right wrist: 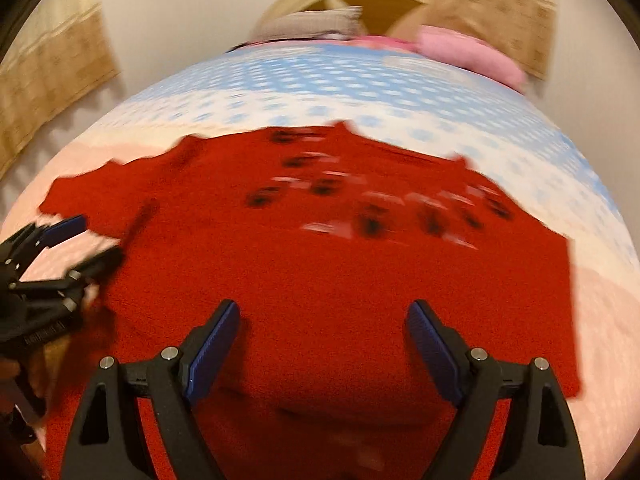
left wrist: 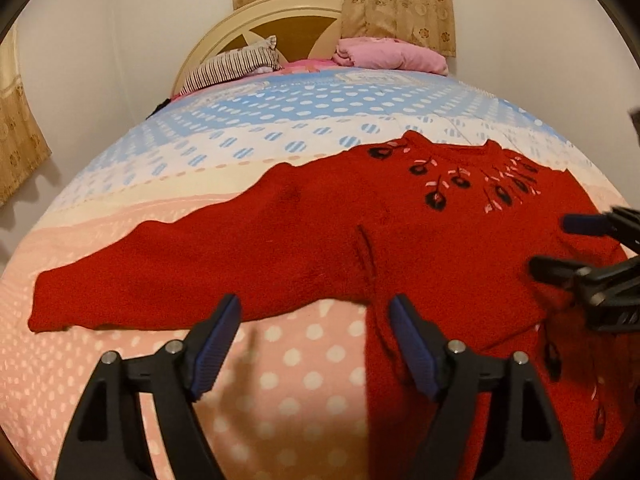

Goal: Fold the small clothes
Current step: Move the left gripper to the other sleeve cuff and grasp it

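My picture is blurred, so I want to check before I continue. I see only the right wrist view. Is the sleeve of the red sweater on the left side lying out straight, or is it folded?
Observer: In the left wrist view the sleeve of the red sweater lies stretched out flat on the dotted bedcover, not folded.
Operator: Does the left gripper hold anything?
Observer: No. The left gripper has its jaws open, and they pinch nothing; only bedcover and the sweater's edge show between them.
Operator: What are the dark spots near the collar?
Observer: They are embroidered black flowers with pink stitches.
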Motion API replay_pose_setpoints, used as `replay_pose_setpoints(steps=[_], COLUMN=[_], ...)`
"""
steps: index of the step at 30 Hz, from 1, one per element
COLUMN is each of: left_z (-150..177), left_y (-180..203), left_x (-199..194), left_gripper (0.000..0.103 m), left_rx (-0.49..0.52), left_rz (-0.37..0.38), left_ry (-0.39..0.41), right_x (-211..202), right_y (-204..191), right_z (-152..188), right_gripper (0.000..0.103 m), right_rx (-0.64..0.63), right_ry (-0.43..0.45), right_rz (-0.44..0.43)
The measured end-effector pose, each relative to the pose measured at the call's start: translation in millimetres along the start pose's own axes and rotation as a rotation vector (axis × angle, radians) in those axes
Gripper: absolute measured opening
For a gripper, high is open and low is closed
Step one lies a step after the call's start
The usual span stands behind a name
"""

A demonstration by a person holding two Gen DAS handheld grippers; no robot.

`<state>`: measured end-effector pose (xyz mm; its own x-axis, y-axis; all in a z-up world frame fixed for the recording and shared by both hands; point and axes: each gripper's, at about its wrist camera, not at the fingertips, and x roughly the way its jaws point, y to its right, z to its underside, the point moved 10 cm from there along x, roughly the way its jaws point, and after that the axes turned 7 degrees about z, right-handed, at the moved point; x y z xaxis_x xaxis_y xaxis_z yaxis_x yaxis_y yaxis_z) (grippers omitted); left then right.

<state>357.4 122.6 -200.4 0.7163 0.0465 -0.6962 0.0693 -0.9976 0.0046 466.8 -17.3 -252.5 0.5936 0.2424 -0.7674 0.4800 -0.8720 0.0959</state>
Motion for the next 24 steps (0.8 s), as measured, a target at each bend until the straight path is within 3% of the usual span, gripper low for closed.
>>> replay_pose_setpoints(steps=[5,7,16,24], left_z=[8,11,16,49], left_y=[-20,-29,-53,-143], left_x=[1,2,-7,-20], left_gripper=[0.080,0.080,0.081,0.085], left_rx=[-0.007,-0.028,-0.038,-0.229], left_rz=[-0.037,-0.049,-0.089,-0.157], left_ry=[-0.028,-0.038,-0.046,-0.092], right_x=[17,23,23,21], right_y=[-61,-71,-73,-70], right_z=[-5,-2,2,2], right_gripper=[0.086,0.086,0.087,0.087], right_rx=[-0.049,-0.056,-0.039,-0.026], right_ry=[-0.006,-0.003,0.024,0.036], right_rz=[-0.071,-0.055,-0.043,-0.057])
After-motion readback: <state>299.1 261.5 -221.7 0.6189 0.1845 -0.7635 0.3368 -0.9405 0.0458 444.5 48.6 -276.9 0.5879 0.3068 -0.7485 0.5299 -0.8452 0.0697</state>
